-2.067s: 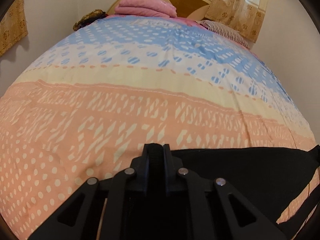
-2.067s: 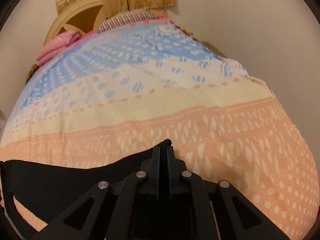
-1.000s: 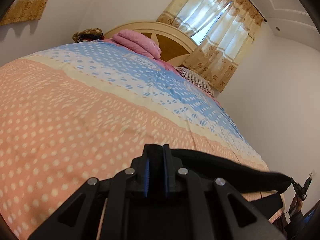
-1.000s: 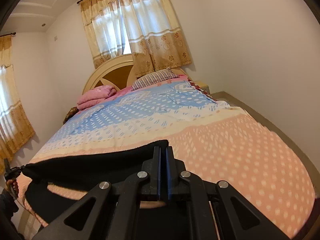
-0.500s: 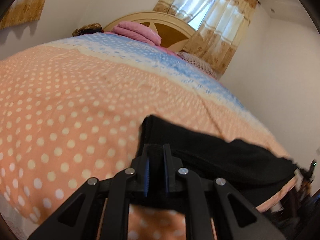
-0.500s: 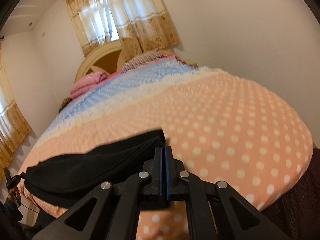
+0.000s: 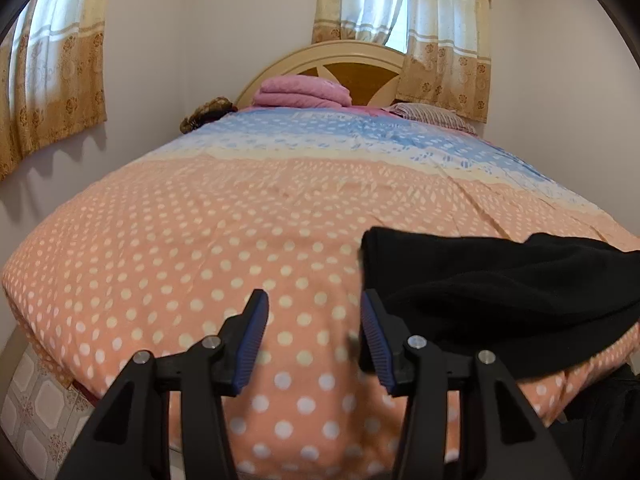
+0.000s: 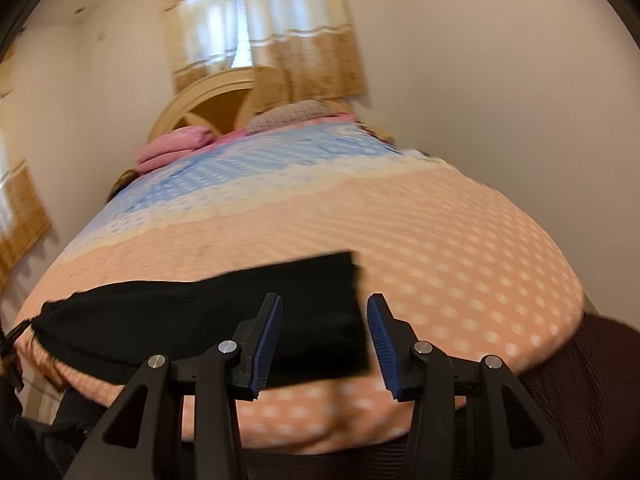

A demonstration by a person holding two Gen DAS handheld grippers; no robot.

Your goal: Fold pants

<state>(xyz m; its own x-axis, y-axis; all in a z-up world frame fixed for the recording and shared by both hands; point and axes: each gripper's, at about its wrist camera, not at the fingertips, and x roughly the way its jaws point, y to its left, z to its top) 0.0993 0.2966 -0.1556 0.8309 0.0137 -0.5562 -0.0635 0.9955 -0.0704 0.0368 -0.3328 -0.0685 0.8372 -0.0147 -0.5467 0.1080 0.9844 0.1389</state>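
both the left gripper [image 7: 314,336] and right gripper [image 8: 324,342] had just opened, jaws apart and empty, dropping the black pants [image 8: 208,316] folded onto the bedspread [image 7: 180,240] near its foot; that fold looked finished.

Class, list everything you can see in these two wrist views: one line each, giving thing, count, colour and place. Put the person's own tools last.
Pants: one, black, lying near the foot edge of the bed.
Bedcover: one, peach with white dots, blue band farther up, covering the bed.
Folded blanket: one, pink, by the headboard.
Pillow: one, striped, beside the blanket.
Headboard: one, cream and brown, arched, against the far wall.
Curtains: gold and white, at the windows.
Left claw: one, black with blue pads, just opened, nothing between.
Right claw: one, same colours, just opened, over the pants' end.
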